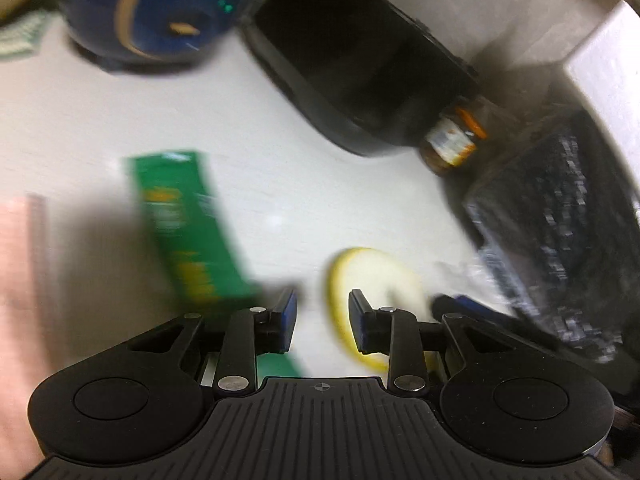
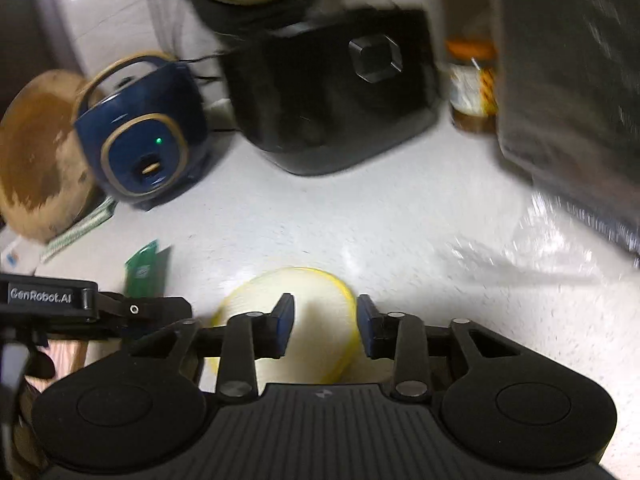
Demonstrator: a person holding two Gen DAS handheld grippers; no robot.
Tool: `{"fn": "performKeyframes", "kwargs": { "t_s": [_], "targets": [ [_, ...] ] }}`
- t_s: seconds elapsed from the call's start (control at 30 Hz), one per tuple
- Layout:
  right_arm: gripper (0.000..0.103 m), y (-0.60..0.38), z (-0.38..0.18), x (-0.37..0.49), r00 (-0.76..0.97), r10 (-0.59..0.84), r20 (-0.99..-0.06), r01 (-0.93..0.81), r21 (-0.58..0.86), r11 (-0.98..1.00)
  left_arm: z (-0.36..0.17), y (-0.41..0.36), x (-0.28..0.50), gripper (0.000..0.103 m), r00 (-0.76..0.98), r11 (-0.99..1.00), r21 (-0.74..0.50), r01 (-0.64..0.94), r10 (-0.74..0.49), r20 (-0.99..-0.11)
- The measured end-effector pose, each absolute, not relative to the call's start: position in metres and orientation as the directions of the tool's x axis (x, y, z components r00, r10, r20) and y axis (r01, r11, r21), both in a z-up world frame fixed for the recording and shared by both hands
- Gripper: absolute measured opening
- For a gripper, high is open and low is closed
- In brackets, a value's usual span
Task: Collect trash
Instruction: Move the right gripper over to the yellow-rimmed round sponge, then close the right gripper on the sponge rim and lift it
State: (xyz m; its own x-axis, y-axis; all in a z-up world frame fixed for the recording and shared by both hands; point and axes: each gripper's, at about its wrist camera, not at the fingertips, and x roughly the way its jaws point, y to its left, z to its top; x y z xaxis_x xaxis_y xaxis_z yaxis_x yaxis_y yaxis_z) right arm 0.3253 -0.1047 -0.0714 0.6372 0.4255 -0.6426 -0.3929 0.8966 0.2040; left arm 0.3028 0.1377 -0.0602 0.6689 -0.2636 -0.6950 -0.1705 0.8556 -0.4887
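Observation:
A round, pale disc with a yellow rim (image 1: 380, 276) (image 2: 292, 284) lies flat on the white counter (image 2: 320, 216). My right gripper (image 2: 325, 312) hangs over it, open, its blue pads on either side of the disc's near part and not pressing it. My left gripper (image 1: 322, 308) is open and empty, with the disc just to its right and a green packet (image 1: 188, 224) (image 2: 146, 270) just to its left. Crumpled clear plastic (image 2: 540, 248) lies to the right of the disc. Both views are blurred.
At the back stand a blue appliance (image 2: 144, 148), a black appliance (image 2: 332, 96) and an orange-lidded jar (image 2: 472, 84). A dark bag (image 2: 568, 80) fills the right side. A round wooden board (image 2: 36, 152) leans at the left. The left tool's body (image 2: 48, 298) shows low left.

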Motion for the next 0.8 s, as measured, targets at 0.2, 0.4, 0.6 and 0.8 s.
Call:
{"fn": "performKeyframes", "kwargs": {
  "t_s": [0.2,0.4,0.6,0.8],
  "targets": [
    [0.057,-0.073,-0.082,0.301,0.546,0.532,-0.647,-0.473,0.287,0.833,-0.061,0.178,0.282,0.028,0.668,0.812,-0.527,-0.250,-0.249,-0.701],
    [0.057,-0.054,-0.099,0.295,0.457,0.593,-0.662,-0.456,0.399,0.796,-0.060,0.194,0.277,0.028,0.682,0.807,-0.533,-0.256,-0.239,-0.691],
    [0.057,-0.031,-0.103,0.284,0.360,0.657,-0.663,-0.503,0.455,0.735,-0.067,0.189,0.289,0.028,0.689,0.800,-0.553,-0.232,-0.266,-0.674],
    [0.057,-0.036,-0.097,0.276,0.426,0.604,-0.674,-0.504,0.378,0.777,-0.073,0.165,0.313,0.028,0.672,0.811,-0.559,-0.174,-0.317,-0.669]
  ]
}}
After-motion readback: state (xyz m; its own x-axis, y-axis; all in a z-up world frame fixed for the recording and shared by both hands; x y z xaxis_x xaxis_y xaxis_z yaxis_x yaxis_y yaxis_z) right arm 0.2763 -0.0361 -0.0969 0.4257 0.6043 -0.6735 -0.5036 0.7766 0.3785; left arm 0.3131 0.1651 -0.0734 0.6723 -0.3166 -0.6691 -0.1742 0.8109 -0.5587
